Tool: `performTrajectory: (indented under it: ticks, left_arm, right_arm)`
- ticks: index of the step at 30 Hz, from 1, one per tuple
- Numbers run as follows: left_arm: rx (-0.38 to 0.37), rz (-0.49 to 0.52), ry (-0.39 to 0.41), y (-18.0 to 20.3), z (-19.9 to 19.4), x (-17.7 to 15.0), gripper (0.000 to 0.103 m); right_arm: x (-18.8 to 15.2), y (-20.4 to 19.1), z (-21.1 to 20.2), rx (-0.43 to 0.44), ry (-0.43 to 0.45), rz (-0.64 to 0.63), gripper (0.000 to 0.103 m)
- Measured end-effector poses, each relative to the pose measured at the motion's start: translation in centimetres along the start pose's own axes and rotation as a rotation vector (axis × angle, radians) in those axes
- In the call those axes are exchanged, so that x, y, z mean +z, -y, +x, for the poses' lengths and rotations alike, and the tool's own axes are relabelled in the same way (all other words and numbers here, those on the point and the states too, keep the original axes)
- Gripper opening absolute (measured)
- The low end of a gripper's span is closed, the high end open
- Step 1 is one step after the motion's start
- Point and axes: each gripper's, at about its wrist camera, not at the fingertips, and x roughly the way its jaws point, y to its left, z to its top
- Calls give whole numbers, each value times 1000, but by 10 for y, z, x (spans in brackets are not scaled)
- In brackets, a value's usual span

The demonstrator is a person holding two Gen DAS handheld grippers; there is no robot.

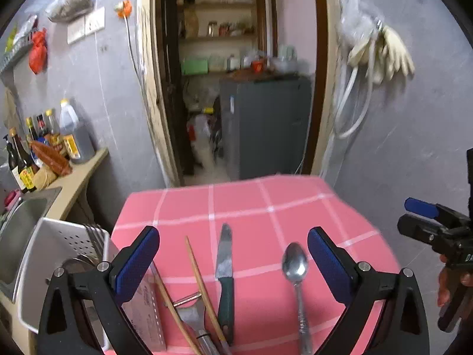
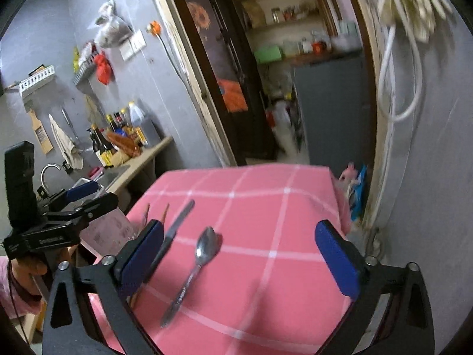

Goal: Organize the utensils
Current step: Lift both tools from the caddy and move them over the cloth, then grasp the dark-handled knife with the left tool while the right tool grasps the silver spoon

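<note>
White perforated drainer [image 1: 59, 242] with plates [image 1: 97, 233]; both grippers [image 1: 233, 263] [image 2: 239, 254] wide open, empty.

On the table [image 1: 251, 207], knife [image 1: 224, 269] lies between chopsticks [image 1: 201, 284] and spoon [image 1: 295, 269].

A small home kitchen. A steel sink [image 1: 20, 230] sits in a worktop [image 1: 79, 174] at the left, with sauce bottles [image 1: 17, 159] and an oil jug [image 1: 74, 133] against the grey wall. Rubber gloves [image 1: 387, 53] hang at the right, and a far doorway shows pantry shelves [image 1: 218, 37].
</note>
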Motion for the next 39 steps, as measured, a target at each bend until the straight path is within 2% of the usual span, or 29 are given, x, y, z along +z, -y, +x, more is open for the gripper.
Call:
performTrajectory:
  ticks: [2,6,7,12,17,19,25,34,39]
  left_arm:
    - [4,0,-37,1,13,-1,93]
    - [-7,-5,-144,-2,46,-4,73]
    - [-13,-11,-165,-3,53,-5,72]
    - [-33,-64,-300,-11,97,-11,61]
    - [-41,-88,-394,-18,128,-18,54]
    - [-49,-91,-418,-20,135,-21,51]
    - [-80,-116,-452,-23,145,-25,51]
    - [-92,-132,-516,-23,158,-24,49]
    - [-84,-113,-531,-25,160,-18,35]
  right_arm:
    - [-7,5,18,13,-55,6,74]
    - [-20,4,53,66,-148,13,58]
    - [-23,2,61,74,-164,9,53]
    - [-33,-9,98,110,-240,-13,42]
    - [-38,-19,132,120,-318,-17,30]
    - [-36,-22,138,127,-330,-8,28]
    - [-35,-32,153,140,-366,0,23]
    - [-37,-34,161,152,-402,7,22]
    - [-38,-34,163,156,-414,19,22]
